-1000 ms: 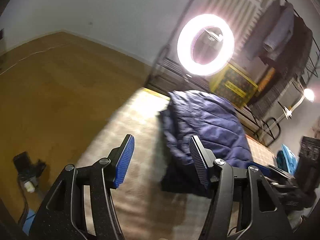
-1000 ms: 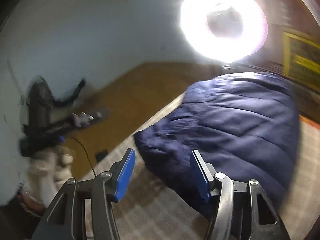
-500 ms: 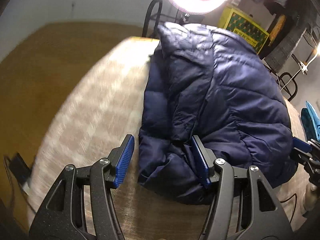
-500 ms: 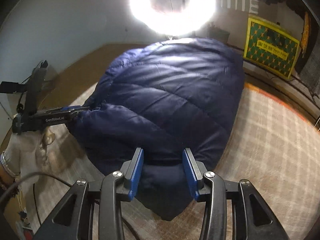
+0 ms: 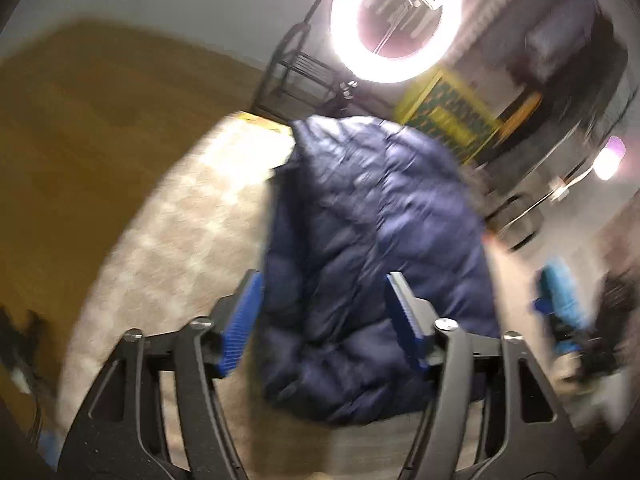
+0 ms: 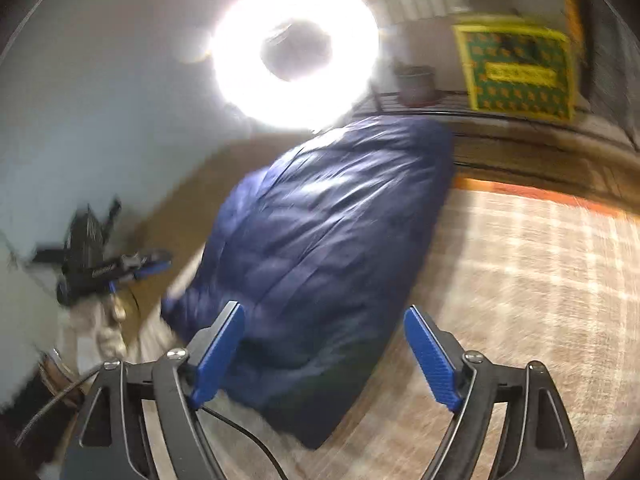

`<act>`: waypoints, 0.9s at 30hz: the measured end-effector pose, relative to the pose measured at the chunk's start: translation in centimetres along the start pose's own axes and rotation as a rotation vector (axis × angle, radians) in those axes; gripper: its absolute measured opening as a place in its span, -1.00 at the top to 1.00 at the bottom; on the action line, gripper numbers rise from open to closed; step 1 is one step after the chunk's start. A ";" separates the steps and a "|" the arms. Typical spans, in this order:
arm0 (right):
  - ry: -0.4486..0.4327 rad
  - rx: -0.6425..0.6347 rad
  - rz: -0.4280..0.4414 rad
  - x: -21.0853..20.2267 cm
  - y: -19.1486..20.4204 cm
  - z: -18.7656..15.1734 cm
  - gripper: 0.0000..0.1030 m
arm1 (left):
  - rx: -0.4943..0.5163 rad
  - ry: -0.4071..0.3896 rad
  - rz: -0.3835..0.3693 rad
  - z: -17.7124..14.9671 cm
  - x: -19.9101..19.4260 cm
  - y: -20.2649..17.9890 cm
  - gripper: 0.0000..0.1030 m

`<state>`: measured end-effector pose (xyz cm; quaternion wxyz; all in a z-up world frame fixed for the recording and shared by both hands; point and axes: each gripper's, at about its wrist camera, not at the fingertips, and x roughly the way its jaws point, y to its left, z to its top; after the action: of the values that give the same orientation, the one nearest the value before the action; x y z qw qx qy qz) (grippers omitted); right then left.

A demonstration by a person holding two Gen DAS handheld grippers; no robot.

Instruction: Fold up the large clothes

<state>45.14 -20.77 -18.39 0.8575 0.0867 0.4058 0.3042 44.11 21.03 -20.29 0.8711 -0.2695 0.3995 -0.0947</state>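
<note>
A navy puffer jacket [image 5: 372, 240] lies folded in a bundle on a table under a beige checked cloth [image 5: 180, 248]. In the left wrist view my left gripper [image 5: 324, 320] hovers over the jacket's near end. Its jaws are opening and the blue pads [image 5: 242, 320] stand clear of the fabric. In the right wrist view my right gripper [image 6: 326, 354] hangs over the jacket [image 6: 320, 240] at its near corner. These jaws are opening wide too, and nothing is pinched. The left gripper [image 6: 108, 268] shows blurred at the far left there.
A bright ring light [image 5: 394, 20] stands behind the table's far end. A yellow and green box [image 6: 520, 68] sits on a dark rack, and a wooden floor [image 5: 80, 140] lies to the left. A black cable [image 6: 248, 440] runs across the near edge. Checked cloth [image 6: 520, 280] spreads to the jacket's right.
The right jaws narrowed over the jacket's edge, then spread wide and let it go. The left jaws widened. Both cameras swung and drew back a little from the jacket.
</note>
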 end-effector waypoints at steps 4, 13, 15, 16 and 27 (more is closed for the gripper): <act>0.010 0.110 0.035 0.7 -3.6 1.3 -0.76 | -0.091 0.105 -0.132 3.6 3.0 2.1 -0.46; 0.061 0.244 0.103 5.2 -8.1 2.4 -0.80 | -0.312 0.190 -0.244 6.0 9.2 7.3 -0.47; 0.066 0.262 0.126 6.2 -8.6 2.7 -0.81 | -0.320 0.192 -0.261 6.3 9.9 7.7 -0.47; 0.066 0.278 0.133 6.9 -8.9 2.9 -0.82 | -0.317 0.198 -0.271 6.5 10.2 7.8 -0.47; 0.049 0.341 0.206 11.3 -10.1 4.9 -0.87 | -0.286 0.286 -0.361 7.7 14.0 6.9 -0.46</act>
<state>58.85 -21.72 -26.45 0.7845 0.2644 0.4614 0.3190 58.81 24.47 -28.94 0.7280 -0.4405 0.4731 -0.2284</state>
